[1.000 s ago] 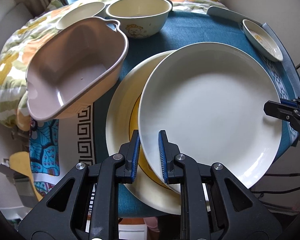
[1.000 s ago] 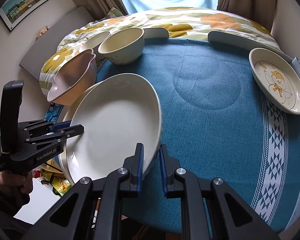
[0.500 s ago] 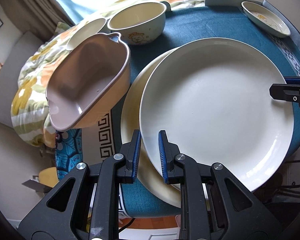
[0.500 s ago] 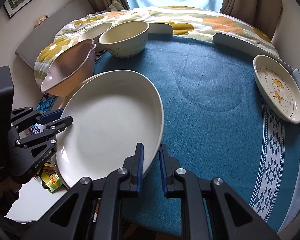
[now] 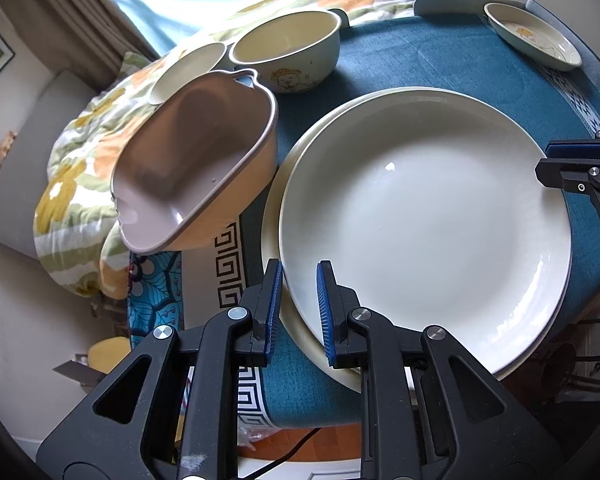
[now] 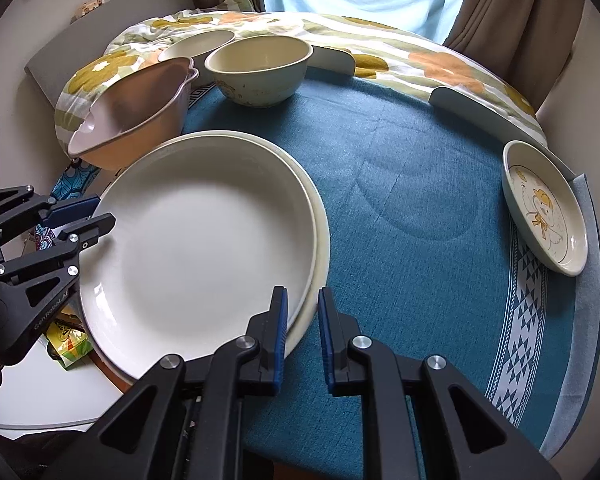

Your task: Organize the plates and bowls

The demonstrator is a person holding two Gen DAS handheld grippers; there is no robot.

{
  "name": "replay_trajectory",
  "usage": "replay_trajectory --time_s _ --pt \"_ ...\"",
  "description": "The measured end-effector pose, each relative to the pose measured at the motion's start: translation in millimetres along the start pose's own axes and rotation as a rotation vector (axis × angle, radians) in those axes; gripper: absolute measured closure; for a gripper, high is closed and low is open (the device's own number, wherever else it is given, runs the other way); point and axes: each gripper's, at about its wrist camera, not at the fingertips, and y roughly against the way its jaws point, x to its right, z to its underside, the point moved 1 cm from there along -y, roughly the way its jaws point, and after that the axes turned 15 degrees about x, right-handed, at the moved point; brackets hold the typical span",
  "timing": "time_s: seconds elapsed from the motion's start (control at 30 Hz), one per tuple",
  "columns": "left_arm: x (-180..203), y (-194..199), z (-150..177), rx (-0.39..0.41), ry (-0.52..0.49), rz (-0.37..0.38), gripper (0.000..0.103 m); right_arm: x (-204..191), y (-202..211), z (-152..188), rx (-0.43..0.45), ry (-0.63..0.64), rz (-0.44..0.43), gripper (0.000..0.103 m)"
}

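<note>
Both my grippers hold one large white plate (image 5: 420, 220) by opposite rims. My left gripper (image 5: 298, 276) is shut on its near-left rim and shows in the right wrist view too, left gripper (image 6: 102, 214). My right gripper (image 6: 303, 300) is shut on the other rim and enters the left wrist view from the right, right gripper (image 5: 548, 160). The white plate (image 6: 204, 240) sits almost centred over a bigger cream plate (image 5: 270, 220), cream plate (image 6: 320, 220), of which only a thin edge shows. Whether the two plates touch I cannot tell.
A pink two-handled bowl (image 5: 188, 172) leans at the table's left edge beside the plates. Behind it stand a cream cartoon bowl (image 5: 288, 48) and a small bowl (image 5: 188, 68). A duck-print dish (image 6: 544, 208) lies at the right rim of the blue tablecloth (image 6: 420, 160). A flowered quilt lies beyond.
The white plate, held in both grippers, has shifted left over the cream plate and now hides its yellow centre. Both wrists have rolled slightly.
</note>
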Motion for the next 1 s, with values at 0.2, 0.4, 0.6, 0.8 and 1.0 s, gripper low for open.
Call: replay_trajectory --time_s 0.2,0.4,0.6,0.8,1.0 --pt "-1.4 0.6 -3.2 -0.015 0.006 0.01 0.088 1.1 1.4 -1.0 -0.003 -0.02 -0.004 0.089" --pt "-8.4 31.4 -34.9 0.053 0.017 0.023 0.071 9.8 39.0 -17.5 0.085 -0.135 -0.021 0.089" --pt "1.1 77.6 -87.1 0.251 -0.02 0.084 0.0 41.6 95.4 -26.1 0.197 -0.282 0.021 0.039" --pt "27.1 85.6 -145.6 0.295 -0.045 0.286 0.0 87.6 143.0 -15.6 0.275 -0.431 0.131 0.0" --pt "69.8 79.3 -222.1 0.33 -0.08 0.524 0.001 142.3 174.3 -10.9 0.291 -0.53 0.33 0.0"
